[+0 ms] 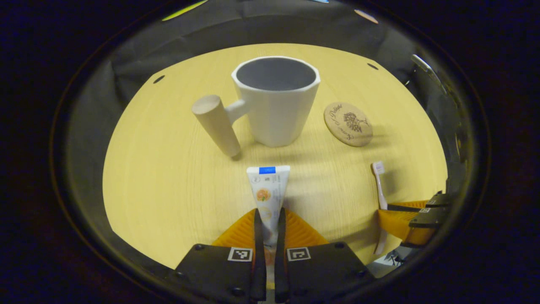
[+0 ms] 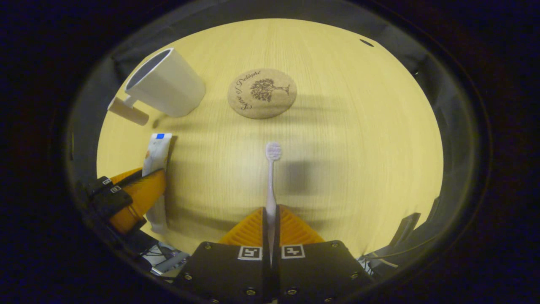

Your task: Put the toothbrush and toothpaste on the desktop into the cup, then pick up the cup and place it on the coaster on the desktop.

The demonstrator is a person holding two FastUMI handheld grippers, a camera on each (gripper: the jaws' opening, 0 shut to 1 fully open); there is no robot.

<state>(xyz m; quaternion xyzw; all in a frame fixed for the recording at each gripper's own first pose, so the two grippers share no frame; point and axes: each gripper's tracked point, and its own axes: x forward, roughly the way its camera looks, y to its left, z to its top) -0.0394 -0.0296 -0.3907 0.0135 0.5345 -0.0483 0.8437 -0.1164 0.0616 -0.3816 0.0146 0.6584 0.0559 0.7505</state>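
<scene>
In the left gripper view my left gripper [image 1: 269,217] is shut on a white toothpaste tube [image 1: 267,190], whose flat end points toward a white cup [image 1: 276,101] with a wooden peg handle [image 1: 216,124]. A round cork coaster [image 1: 348,124] lies right of the cup. In the right gripper view my right gripper [image 2: 270,215] is shut on the handle of a pale pink toothbrush [image 2: 271,177], bristles pointing at the coaster [image 2: 262,93]. The cup [image 2: 164,87] stands far left there. Each gripper shows at the other view's edge: the right gripper [image 1: 394,219], the left gripper [image 2: 145,185].
Everything rests over a light wooden desktop [image 1: 168,181] with dark cloth walls behind. Small dark holes mark the desktop near its far corners [image 1: 158,79]. Cables and clutter lie below the near edge [image 2: 164,257].
</scene>
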